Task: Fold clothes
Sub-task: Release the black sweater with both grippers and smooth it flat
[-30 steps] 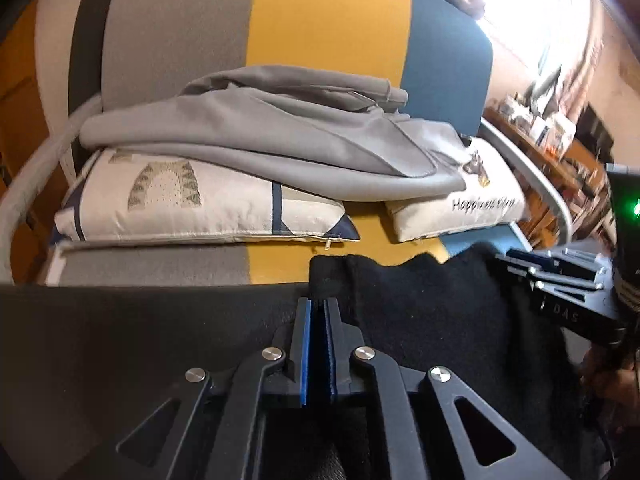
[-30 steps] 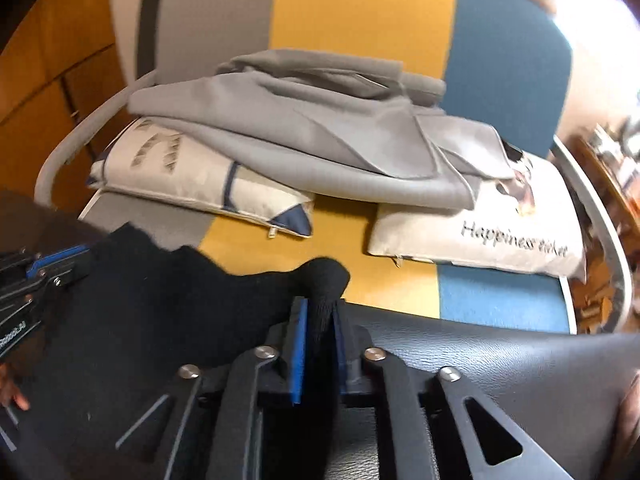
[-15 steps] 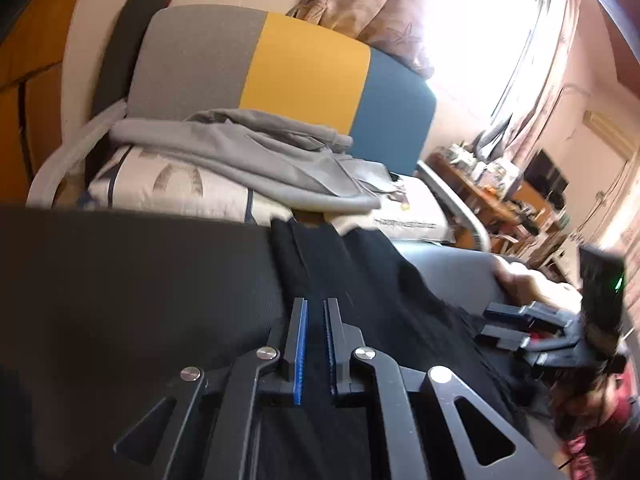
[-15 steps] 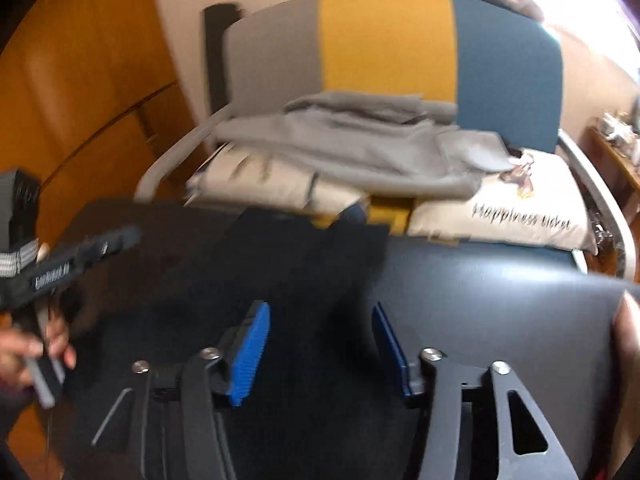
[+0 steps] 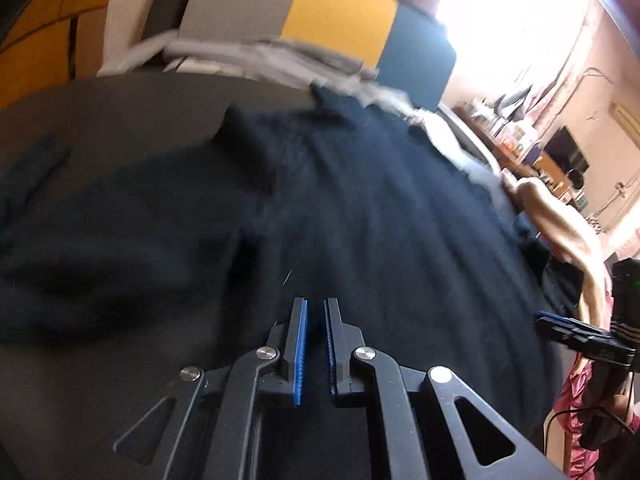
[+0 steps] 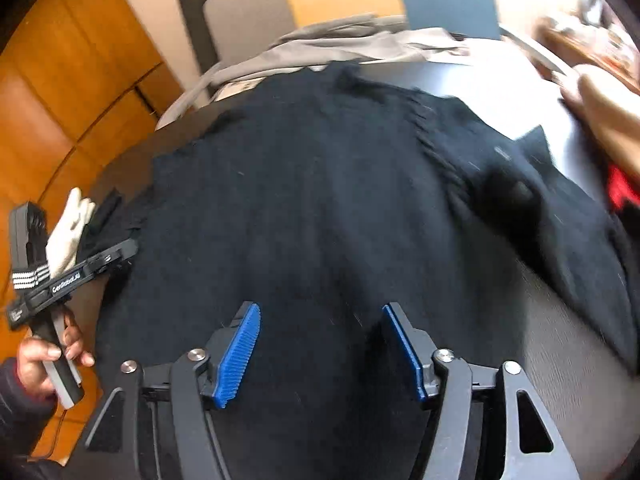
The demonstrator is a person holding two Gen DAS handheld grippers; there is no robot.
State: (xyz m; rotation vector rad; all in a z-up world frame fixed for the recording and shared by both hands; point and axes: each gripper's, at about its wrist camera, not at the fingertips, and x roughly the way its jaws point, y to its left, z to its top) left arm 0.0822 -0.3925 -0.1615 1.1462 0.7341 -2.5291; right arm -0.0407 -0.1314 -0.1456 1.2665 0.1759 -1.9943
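Note:
A black knit garment [image 5: 360,220] [image 6: 320,200] lies spread over the dark table [image 5: 120,112] [image 6: 560,360], one sleeve trailing to the right. My left gripper [image 5: 315,306] hovers low over the cloth, its blue pads nearly together with a thin slit and no cloth seen in it. In the right wrist view the left gripper [image 6: 120,250] sits at the garment's left edge, held by a hand [image 6: 44,356]. My right gripper [image 6: 321,307] stands wide open above the near middle of the garment, holding nothing. It also shows at the right edge of the left wrist view [image 5: 544,316].
Behind the table stands a chair with a grey, yellow and blue back [image 5: 340,12], piled with grey clothes [image 5: 280,56] [image 6: 340,40] on cushions. A white glove [image 6: 68,232] lies at the table's left. A person's bare arm [image 5: 560,220] is at the right.
Both grippers let go of the black garment at the far edge and pulled back toward me. The right one opened wide. The garment now lies spread on the table.

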